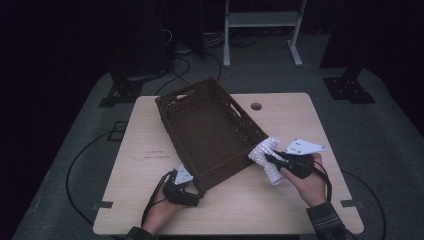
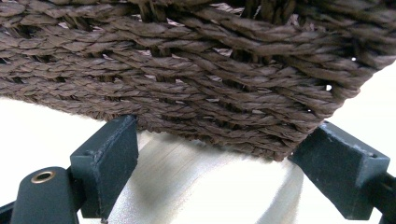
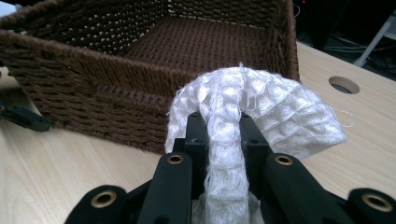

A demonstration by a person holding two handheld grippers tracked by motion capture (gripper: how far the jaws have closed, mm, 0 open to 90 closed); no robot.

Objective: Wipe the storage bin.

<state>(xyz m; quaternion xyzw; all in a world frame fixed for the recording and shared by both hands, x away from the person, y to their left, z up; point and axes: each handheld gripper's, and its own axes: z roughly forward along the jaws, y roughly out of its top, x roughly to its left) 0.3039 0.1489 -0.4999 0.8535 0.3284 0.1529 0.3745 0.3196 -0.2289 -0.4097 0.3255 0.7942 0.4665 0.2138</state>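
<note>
Dim room, grey floor (image 1: 390, 135), white frame (image 1: 260, 20)

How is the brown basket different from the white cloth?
The basket is dark brown, stiff and woven; the cloth is white, soft and waffle-textured. The basket is far bigger than the cloth. The basket rests on the table between the left gripper's open jaws; the cloth is pinched in the right gripper. Both have bumpy textures.

Light wooden table (image 1: 150, 150) — brown woven basket (image 1: 210, 130) rests on it.
</note>
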